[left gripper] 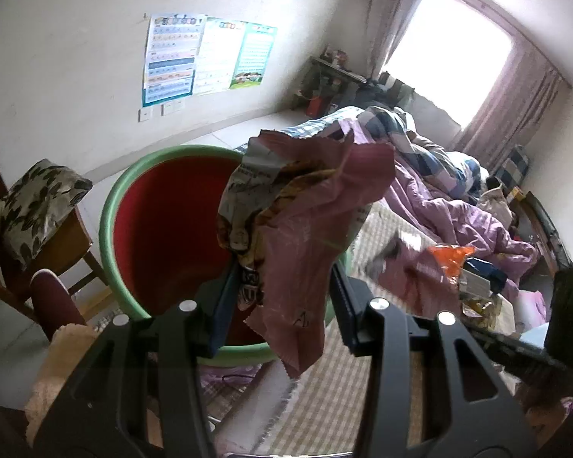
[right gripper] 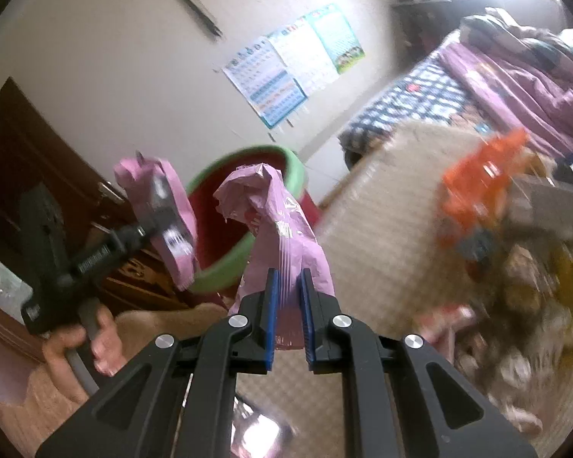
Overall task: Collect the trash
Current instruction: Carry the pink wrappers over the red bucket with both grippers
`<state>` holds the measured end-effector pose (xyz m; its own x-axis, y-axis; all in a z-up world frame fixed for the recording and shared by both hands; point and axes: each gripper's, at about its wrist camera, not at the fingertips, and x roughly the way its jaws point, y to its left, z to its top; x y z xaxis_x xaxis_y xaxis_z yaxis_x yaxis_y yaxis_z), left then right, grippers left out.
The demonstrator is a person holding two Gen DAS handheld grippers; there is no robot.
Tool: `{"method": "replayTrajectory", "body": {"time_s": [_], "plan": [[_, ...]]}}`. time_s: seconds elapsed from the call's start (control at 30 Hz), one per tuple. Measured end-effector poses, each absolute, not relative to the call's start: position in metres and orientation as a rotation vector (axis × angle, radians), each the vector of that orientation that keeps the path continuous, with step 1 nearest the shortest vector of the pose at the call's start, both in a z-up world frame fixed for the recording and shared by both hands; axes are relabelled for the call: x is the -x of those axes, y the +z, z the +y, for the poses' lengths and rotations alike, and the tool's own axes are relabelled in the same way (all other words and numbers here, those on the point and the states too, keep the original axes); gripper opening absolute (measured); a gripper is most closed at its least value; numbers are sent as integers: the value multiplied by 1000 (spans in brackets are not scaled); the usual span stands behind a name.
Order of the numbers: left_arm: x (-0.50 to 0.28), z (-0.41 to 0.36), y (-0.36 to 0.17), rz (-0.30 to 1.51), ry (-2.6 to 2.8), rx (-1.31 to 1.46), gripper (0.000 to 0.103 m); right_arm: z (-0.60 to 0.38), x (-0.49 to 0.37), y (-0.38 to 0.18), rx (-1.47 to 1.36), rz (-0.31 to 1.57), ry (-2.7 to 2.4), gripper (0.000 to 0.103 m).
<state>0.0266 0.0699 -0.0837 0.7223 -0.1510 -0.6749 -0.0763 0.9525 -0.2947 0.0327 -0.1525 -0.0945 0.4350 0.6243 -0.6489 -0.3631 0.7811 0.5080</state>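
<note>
left claw [left gripper: 282,286] grips pink wrapper [left gripper: 305,221]; right claw [right gripper: 288,286] clamps purple bag [right gripper: 282,229].

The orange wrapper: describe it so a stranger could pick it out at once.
Start at the bed with its checked beige mat. Toward its cluttered end, beside the purple quilt, lies the orange wrapper. It is the only bright orange piece there; the wrappers held by each hand-held gripper are pink.

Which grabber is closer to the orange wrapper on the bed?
Right. The right gripper is beside the orange wrapper, holding a pink bag. The left gripper is farther off, near the bin.
</note>
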Motion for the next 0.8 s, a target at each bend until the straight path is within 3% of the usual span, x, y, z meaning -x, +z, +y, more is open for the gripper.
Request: {"method": "replayTrajectory", "body": {"time_s": [0.67,0.73,0.8], "plan": [[-49,104,-108,824,65,362,44,-86,-99,-92,-281,928,652,15],[-50,105,-109,824,76,365,47,-85,-101,-92,-280,924,649,19],[-49,106,-110,818,91,376,54,-86,-101,-94,-283,920,647,32]]}}
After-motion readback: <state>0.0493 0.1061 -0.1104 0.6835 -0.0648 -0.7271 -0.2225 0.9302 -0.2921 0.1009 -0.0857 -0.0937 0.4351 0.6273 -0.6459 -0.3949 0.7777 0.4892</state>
